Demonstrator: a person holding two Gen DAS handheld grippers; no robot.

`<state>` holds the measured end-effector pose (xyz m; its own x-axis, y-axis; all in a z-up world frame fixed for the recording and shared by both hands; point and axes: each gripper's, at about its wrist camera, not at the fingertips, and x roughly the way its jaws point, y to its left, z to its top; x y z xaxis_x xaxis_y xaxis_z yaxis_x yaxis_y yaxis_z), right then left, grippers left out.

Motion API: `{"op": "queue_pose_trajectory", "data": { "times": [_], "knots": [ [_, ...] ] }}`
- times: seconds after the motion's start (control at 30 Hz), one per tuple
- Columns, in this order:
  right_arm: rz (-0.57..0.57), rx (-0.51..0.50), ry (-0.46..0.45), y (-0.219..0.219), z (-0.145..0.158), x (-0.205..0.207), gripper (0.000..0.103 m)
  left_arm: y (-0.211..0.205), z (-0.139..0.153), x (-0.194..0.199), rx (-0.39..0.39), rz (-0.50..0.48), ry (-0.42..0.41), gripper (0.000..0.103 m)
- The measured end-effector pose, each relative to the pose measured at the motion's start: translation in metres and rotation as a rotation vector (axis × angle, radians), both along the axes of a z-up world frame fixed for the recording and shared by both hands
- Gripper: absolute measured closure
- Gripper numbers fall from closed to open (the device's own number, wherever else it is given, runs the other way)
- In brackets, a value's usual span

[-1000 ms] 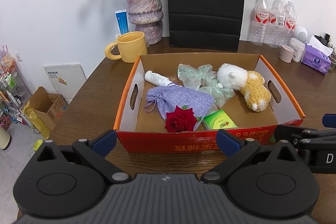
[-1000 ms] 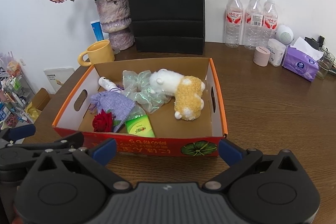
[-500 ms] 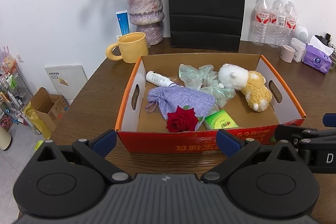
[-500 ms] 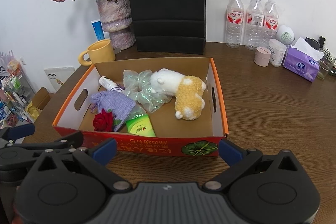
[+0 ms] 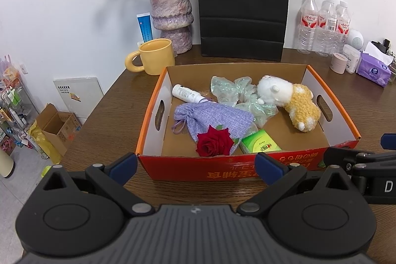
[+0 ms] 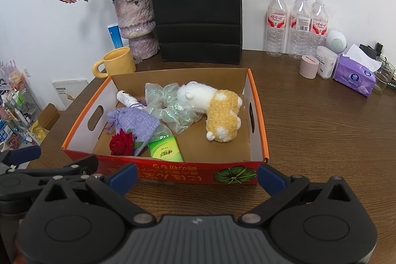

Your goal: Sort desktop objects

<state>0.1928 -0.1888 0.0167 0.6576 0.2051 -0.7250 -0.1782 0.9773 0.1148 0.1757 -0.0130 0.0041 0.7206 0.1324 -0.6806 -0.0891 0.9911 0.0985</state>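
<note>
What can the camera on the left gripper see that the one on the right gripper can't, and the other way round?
Only the left wrist view shows the open cardboard carton on the floor so fully, and the right gripper at its right edge. Only the right wrist view shows the clear glass beside the purple tissue pack, and the left gripper at its left edge. Both show the orange box holding the red rose, lilac pouch and plush toy, plus the yellow mug.
</note>
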Motion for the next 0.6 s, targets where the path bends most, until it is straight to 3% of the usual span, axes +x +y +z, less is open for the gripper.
{"op": "queue_pose_trajectory", "data": {
  "times": [0.6],
  "knots": [
    [0.003,-0.001,0.005,-0.0001,0.0002,0.0009,0.000,0.0003,-0.0015,0.0008,-0.006,0.006,0.003,0.000]
  ]
}}
